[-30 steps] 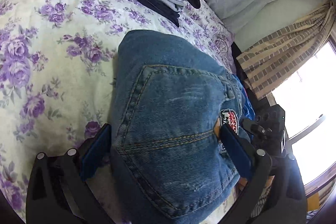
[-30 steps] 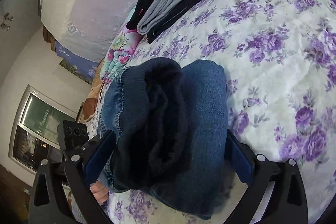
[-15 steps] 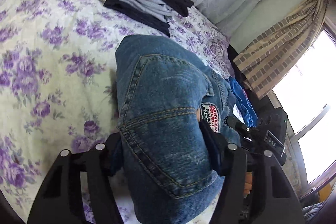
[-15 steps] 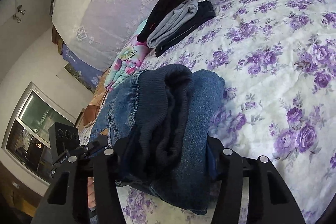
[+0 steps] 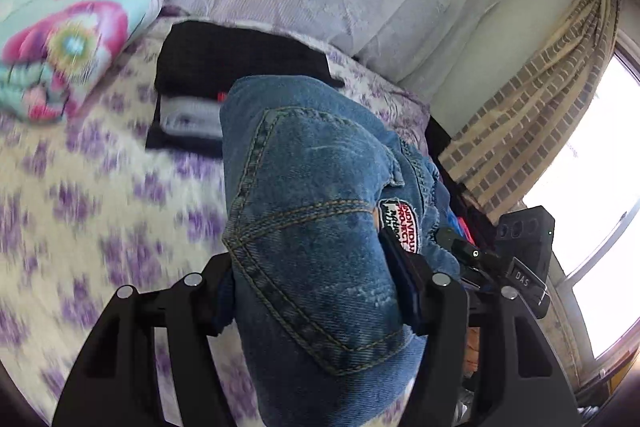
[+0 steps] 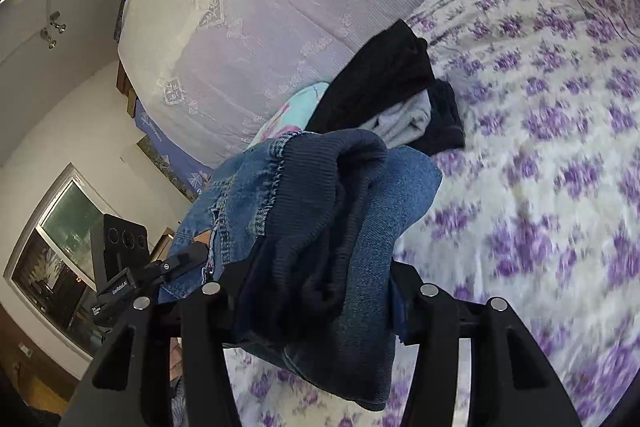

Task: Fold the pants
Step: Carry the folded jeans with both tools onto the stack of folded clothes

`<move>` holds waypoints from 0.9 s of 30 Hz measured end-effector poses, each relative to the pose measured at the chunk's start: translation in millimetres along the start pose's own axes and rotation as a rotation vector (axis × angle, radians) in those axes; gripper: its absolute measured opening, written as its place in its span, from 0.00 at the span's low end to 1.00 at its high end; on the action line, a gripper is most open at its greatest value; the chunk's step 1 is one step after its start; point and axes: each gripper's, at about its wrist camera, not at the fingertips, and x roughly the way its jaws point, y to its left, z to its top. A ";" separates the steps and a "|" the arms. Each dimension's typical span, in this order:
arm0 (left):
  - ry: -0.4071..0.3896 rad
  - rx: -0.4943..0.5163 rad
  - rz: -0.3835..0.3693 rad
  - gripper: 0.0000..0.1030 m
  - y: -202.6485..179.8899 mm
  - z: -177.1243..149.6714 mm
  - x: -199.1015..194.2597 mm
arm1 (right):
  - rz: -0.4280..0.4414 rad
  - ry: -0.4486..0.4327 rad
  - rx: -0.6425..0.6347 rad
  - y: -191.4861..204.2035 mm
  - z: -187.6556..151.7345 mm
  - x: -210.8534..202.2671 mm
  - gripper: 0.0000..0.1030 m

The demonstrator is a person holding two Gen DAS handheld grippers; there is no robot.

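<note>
Both tongs have closed from wide open onto the folded blue denim jeans and raised the bundle off the bed; a second ago the jeans lay flat on the purple-flowered bedspread with the pads standing clear on either side.

Left tongs: part-way closed, pads pressing both flanks of the bundle at the stitched back-pocket end. Right tongs: likewise part-way closed, clamped over the end where the dark ribbed waistband bunches. Jeans span from one pair of tongs to the other, hanging between the pads of each, above the bedspread and no longer resting on it.

Background has changed too: the stack of folded black and grey garments now sits just ahead of the bundle's far edge in the left view, closer than before, and the bedspread is motion-blurred in both views.

Step in hand, as judged: folding looks finished; this is the carry of the folded jeans towards that stack.

Next move calls for: keeping both grips equally firm so the layers do not slide apart, holding the bundle level, bringing it squarely over the stack, lowering until it rests there, then opening both tongs together.

Turquoise and pink floral pillow lies beside the stack, left of the left tongs.
</note>
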 end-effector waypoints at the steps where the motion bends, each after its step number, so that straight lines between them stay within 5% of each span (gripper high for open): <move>1: -0.005 -0.005 0.004 0.59 -1.3 23.4 3.8 | 0.003 -0.011 -0.011 2.6 25.0 9.9 0.51; 8: -0.091 0.025 0.033 0.60 -0.5 187.2 38.4 | 0.034 -0.077 -0.028 2.3 178.0 82.0 0.51; 13: -0.080 -0.012 0.085 0.64 37.1 254.0 91.4 | -0.023 -0.058 -0.042 -21.1 237.4 147.8 0.51; 19: 0.061 -0.173 0.170 0.79 135.9 231.1 198.7 | -0.158 0.043 0.025 -95.5 214.0 234.8 0.57; 21: -0.011 -0.236 0.098 0.87 151.6 220.7 197.8 | -0.120 0.017 0.058 -100.5 214.1 234.3 0.60; 27: -0.014 -0.185 0.134 0.87 142.0 222.1 195.4 | -0.152 0.039 0.032 -93.7 219.5 232.3 0.61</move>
